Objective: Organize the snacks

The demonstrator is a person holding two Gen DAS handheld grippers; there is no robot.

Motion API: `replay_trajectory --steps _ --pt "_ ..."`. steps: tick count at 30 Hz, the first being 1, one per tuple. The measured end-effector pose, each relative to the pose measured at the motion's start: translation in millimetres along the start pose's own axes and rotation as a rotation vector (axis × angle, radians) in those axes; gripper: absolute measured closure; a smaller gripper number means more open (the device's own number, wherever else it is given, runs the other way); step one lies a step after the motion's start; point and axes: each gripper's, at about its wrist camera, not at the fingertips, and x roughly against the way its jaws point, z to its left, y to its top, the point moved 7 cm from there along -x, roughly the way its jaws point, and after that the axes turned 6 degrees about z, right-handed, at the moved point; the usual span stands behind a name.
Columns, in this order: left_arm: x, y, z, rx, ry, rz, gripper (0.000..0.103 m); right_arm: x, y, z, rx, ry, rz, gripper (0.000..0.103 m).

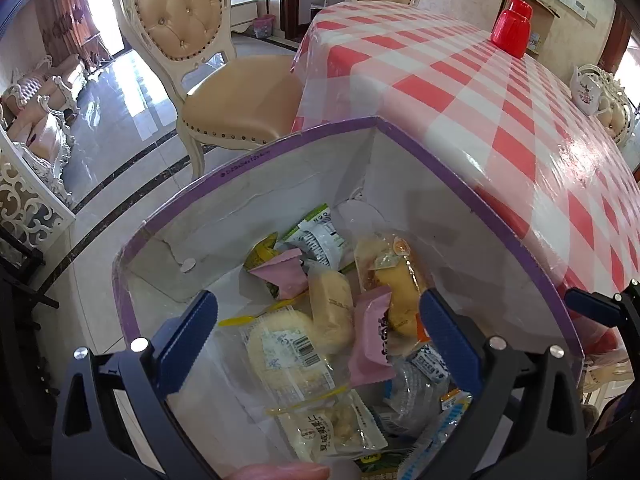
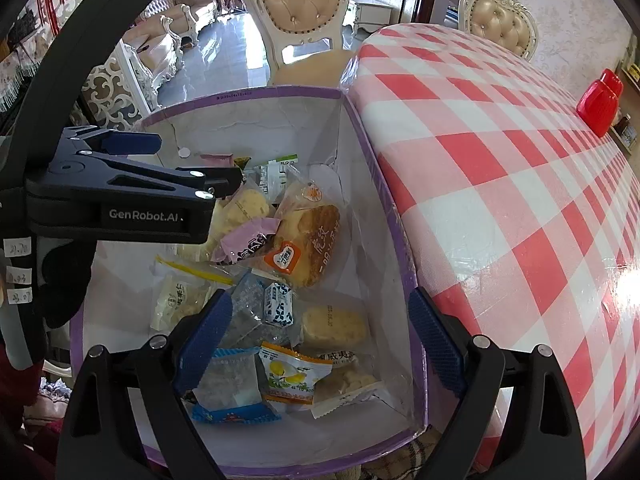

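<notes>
A white box with a purple rim [image 1: 256, 156] [image 2: 280, 92] stands beside the checked table and holds several wrapped snacks. Among them are a pink packet [image 1: 370, 340] [image 2: 244, 246], a large brown pastry [image 2: 310, 240], a round cake in clear wrap [image 1: 280, 350] and a blue-and-white packet [image 2: 278, 304]. My left gripper [image 1: 320, 344] is open and empty above the snacks. It shows in the right wrist view [image 2: 232, 182] over the box's left side. My right gripper [image 2: 320, 340] is open and empty above the box's near end; its fingers [image 1: 592, 306] show at the left wrist view's right edge.
The table with a red-and-white checked cloth [image 1: 460, 92] [image 2: 500, 152] lies to the right of the box. A red lidded container [image 1: 512, 28] [image 2: 600, 104] stands on it, and a white teapot [image 1: 586, 90] sits farther right. Cream padded chairs [image 1: 200, 60] [image 2: 300, 12] stand on the tiled floor beyond.
</notes>
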Motion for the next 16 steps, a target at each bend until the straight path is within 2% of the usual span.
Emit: replay_trajectory --steps 5,8,16 --pt "0.3 0.8 1.0 0.000 0.009 -0.001 0.002 -0.3 -0.7 0.5 0.002 0.004 0.001 0.016" --pt "2.5 1.6 1.4 -0.008 0.038 -0.024 0.002 -0.6 -2.5 1.2 0.008 0.005 0.004 0.016" --pt "-0.1 1.4 1.5 -0.007 0.030 -0.005 0.002 -0.2 -2.1 1.4 0.008 0.006 0.003 0.016"
